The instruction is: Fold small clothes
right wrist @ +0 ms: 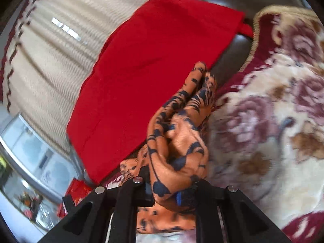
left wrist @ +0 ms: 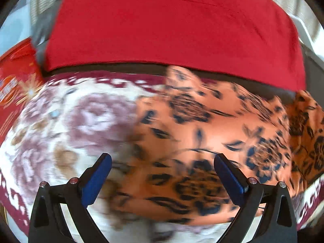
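Note:
An orange garment with a dark floral print (left wrist: 202, 137) lies spread on a floral blanket (left wrist: 60, 125). My left gripper (left wrist: 162, 162) is open just above it, its blue pads (left wrist: 97, 180) wide apart and empty. My right gripper (right wrist: 174, 190) is shut on a bunched fold of the same orange garment (right wrist: 178, 133), lifting it off the blanket (right wrist: 263, 121). A red cloth (left wrist: 172, 30) lies flat beyond the garment; it also shows in the right wrist view (right wrist: 151, 64).
A red patterned package (left wrist: 14, 81) sits at the left. A cream ribbed cover (right wrist: 50, 50) lies beyond the red cloth. A glass surface with small items (right wrist: 30, 162) is at the lower left of the right wrist view.

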`<state>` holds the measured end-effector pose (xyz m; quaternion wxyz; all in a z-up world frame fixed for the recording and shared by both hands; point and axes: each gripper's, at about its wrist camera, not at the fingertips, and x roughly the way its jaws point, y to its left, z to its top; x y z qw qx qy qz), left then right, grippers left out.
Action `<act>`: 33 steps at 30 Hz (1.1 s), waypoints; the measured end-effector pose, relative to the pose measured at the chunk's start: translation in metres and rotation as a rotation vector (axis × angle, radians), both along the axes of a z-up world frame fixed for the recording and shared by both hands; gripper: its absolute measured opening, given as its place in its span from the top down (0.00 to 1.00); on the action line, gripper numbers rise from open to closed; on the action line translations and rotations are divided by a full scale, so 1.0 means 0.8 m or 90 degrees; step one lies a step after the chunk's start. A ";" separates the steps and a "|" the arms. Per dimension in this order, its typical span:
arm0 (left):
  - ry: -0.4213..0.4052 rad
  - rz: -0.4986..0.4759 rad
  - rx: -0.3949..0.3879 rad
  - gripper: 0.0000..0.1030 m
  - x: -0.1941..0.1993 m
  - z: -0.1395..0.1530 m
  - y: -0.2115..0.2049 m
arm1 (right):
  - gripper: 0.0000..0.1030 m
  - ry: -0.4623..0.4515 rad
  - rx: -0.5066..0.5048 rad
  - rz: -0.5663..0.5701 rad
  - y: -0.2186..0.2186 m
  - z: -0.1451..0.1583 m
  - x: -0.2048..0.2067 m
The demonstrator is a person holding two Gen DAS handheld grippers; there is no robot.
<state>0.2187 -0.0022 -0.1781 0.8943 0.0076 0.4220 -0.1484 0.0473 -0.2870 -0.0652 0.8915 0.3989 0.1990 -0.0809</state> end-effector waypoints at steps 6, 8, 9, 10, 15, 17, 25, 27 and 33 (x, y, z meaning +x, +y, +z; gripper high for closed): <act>0.031 0.144 -0.033 0.02 0.034 -0.002 0.097 | 0.86 -0.002 -0.013 0.084 0.086 0.021 0.056; 0.036 0.187 -0.064 0.02 0.035 -0.003 0.131 | 0.86 0.002 -0.006 0.107 0.116 0.018 0.077; 0.036 0.204 -0.076 0.02 0.035 -0.001 0.145 | 0.86 0.005 0.004 0.119 0.135 0.013 0.091; 0.035 0.220 -0.087 0.02 0.035 0.000 0.158 | 0.86 0.009 0.010 0.128 0.148 0.009 0.100; 0.033 0.267 -0.113 0.02 0.032 0.001 0.196 | 0.87 0.029 0.036 0.181 0.218 -0.020 0.144; 0.037 0.268 -0.113 0.02 0.034 -0.001 0.202 | 0.87 0.029 0.047 0.202 0.246 -0.029 0.158; 0.030 0.252 -0.117 0.02 0.032 0.002 0.204 | 0.87 0.083 0.066 0.272 0.297 -0.086 0.188; 0.030 0.241 -0.121 0.02 0.031 0.003 0.198 | 0.85 0.111 0.086 0.279 0.295 -0.109 0.194; 0.018 0.192 -0.110 0.02 0.029 0.006 0.171 | 0.68 0.119 0.100 0.326 0.280 -0.127 0.197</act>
